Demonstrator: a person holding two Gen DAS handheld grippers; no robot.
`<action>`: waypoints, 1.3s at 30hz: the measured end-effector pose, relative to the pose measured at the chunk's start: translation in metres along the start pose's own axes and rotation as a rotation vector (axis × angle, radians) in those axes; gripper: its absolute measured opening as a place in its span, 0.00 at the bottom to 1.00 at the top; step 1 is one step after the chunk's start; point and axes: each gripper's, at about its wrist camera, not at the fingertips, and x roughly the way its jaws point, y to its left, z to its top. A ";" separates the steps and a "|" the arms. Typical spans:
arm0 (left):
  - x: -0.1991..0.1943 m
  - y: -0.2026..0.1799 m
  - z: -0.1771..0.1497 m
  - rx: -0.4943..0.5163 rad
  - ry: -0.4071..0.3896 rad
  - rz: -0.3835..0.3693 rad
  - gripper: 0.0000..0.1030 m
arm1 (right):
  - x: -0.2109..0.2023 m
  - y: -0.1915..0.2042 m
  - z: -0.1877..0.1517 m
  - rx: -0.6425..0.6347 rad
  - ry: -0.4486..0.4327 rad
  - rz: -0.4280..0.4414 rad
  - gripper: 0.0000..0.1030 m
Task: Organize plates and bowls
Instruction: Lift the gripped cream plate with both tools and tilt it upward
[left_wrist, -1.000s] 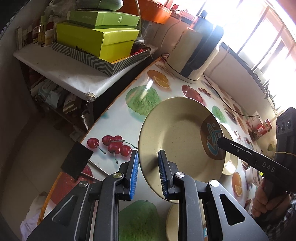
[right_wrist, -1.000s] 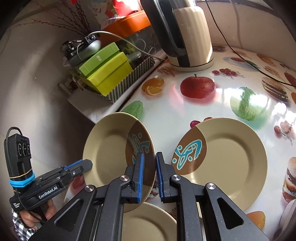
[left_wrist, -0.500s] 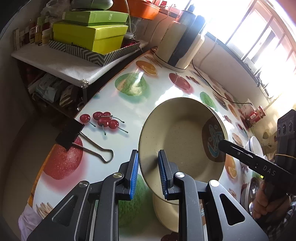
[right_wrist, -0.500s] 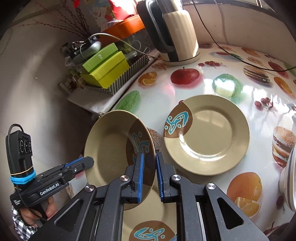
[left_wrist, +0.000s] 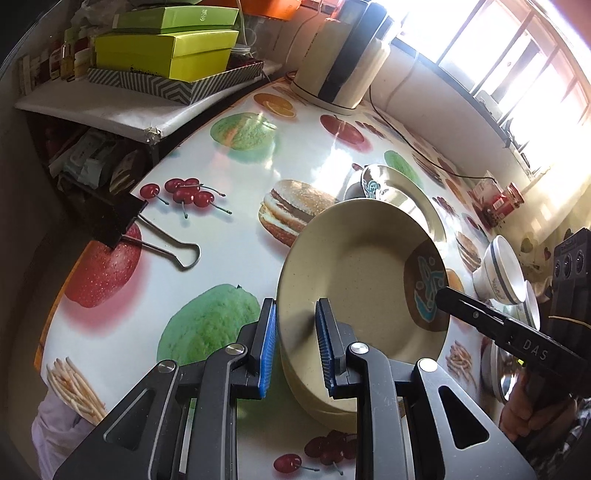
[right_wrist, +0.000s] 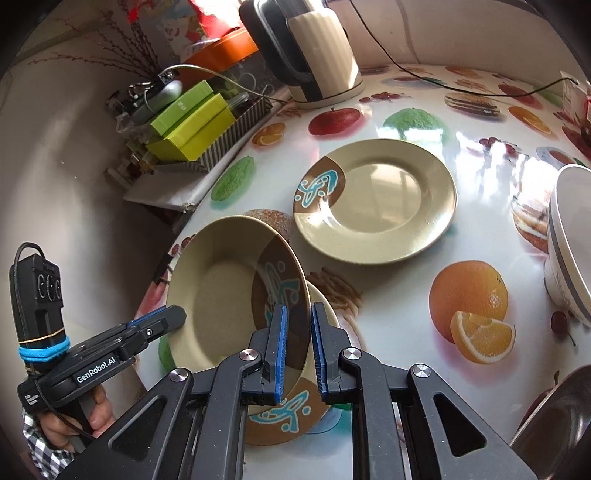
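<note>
- 2 handheld grippers on 1 raised dish: a round beige speckled plate with a brown wedge and turquoise motif (left_wrist: 362, 280), tilted, lifted off the glossy fruit-and-burger print tablecloth (left_wrist: 229, 229).
- Left gripper (left_wrist: 293, 343): blue-padded fingers (left_wrist: 267, 343) narrowly parted, straddling the near rim of the lifted plate, 1 pad under and 1 over; pressing or merely close, cannot tell.
- Right gripper (right_wrist: 297, 354): fingers almost fully closed, pinching the brown-wedge edge of the same plate (right_wrist: 236, 291).
- Directly under the lifted plate, a second matching beige plate (right_wrist: 288, 410) flat on the cloth, its brown wedge showing just below the right fingers.
- Further back, a third matching beige plate (right_wrist: 384, 199) flat on the cloth, well apart from the other 2.
- At the right edge, white bowls with grey bands (right_wrist: 572, 243), stacked; beside them, lower right, a shiny metal bowl (right_wrist: 554, 424).
- At the far end, a cream and black electric kettle (right_wrist: 314, 55).
- On a side shelf, lime-green boxes (left_wrist: 166, 48) stacked in a zigzag-patterned tray.
- Near the table's left edge, a large black binder clip (left_wrist: 122, 221).
</note>
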 end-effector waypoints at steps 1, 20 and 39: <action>0.001 0.000 -0.002 0.001 0.004 0.000 0.22 | -0.001 -0.001 -0.003 0.005 0.000 0.000 0.14; 0.005 -0.008 -0.015 0.027 0.029 0.015 0.22 | -0.004 -0.008 -0.028 0.047 0.008 -0.019 0.14; 0.006 -0.009 -0.015 0.026 0.035 0.033 0.22 | 0.000 -0.010 -0.034 0.040 0.010 -0.045 0.16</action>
